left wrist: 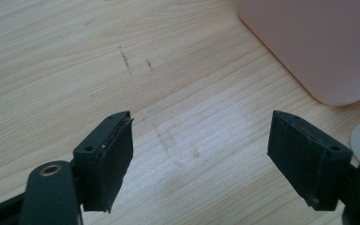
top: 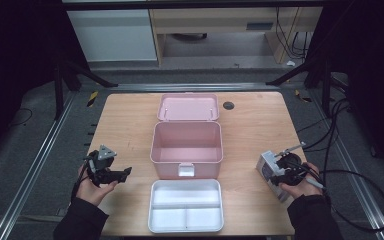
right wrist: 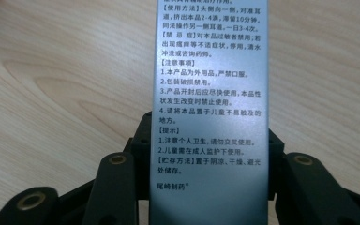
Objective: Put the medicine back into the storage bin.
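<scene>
Around the table (top: 130, 115), dark floor runs out to either side, with metal rails along the left and right edges and black stand legs angling down at the back corners. Behind, a white cabinet (top: 112, 35) and a pale wooden desk (top: 220, 22) stand against the far wall.

The tabletop is light wood grain, faintly scuffed with dark marks in the left gripper view.

At the left, a hand holds the left gripper (top: 125, 173) low over bare wood near the front edge. Its jaws stand wide apart with nothing between them; in its own view the left gripper (left wrist: 201, 159) looks at the grain, with the pink box's corner (left wrist: 318, 47) at upper right.

In the middle, the pink box (top: 186, 157) sits open, its lid (top: 188, 107) lying flat just behind it. A white tray (top: 185, 185) with compartments lies just in front of the box. A dark grommet (top: 228, 105) sits in the tabletop right of the lid.

At the right, near the front edge, a grey carton (top: 267, 167) lies on the wood, well apart from the box. The right gripper (top: 278, 176) straddles it; in its own view the carton (right wrist: 211, 93), printed with small text, runs between the jaws, which sit against its two long sides about half open. Whether the pads press it I cannot tell. Black cables trail off the right edge onto the floor.
</scene>
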The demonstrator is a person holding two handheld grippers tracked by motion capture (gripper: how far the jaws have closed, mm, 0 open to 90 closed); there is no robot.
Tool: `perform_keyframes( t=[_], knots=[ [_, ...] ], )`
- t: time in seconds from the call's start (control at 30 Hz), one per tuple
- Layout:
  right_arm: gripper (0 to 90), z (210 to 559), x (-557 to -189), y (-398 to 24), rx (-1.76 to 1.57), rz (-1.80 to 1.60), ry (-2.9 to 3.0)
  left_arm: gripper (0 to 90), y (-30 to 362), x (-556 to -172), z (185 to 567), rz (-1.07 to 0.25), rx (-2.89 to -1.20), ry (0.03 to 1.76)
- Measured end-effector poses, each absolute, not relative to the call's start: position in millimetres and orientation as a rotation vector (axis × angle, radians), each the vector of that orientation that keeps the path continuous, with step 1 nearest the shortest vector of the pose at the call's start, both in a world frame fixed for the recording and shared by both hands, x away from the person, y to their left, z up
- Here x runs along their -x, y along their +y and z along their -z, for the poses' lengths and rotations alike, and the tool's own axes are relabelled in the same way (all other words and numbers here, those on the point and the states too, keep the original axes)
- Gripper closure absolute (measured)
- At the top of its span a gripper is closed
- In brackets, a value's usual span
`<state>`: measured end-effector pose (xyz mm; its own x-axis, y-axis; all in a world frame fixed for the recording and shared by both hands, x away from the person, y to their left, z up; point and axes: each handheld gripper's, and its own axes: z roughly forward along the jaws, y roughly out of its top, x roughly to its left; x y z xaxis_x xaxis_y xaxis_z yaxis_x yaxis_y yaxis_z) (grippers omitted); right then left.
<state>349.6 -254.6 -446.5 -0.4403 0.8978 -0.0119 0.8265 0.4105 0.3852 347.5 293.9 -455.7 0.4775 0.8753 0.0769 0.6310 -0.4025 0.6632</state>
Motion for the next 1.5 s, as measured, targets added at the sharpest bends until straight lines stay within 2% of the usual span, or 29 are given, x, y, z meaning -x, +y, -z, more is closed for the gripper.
perform_keyframes(
  t=[0.83,1.5],
  knots=[
    [56.3,388.3,-359.4,-247.6,-1.404,-0.718,2.358,22.4,288.0,-348.3,462.5,-0.545,-2.205,1.205],
    [56.3,313.0,-384.6,-194.0,-1.209,-0.853,2.387,22.5,285.1,-349.2,463.3,-0.541,-2.218,1.198]
  ],
)
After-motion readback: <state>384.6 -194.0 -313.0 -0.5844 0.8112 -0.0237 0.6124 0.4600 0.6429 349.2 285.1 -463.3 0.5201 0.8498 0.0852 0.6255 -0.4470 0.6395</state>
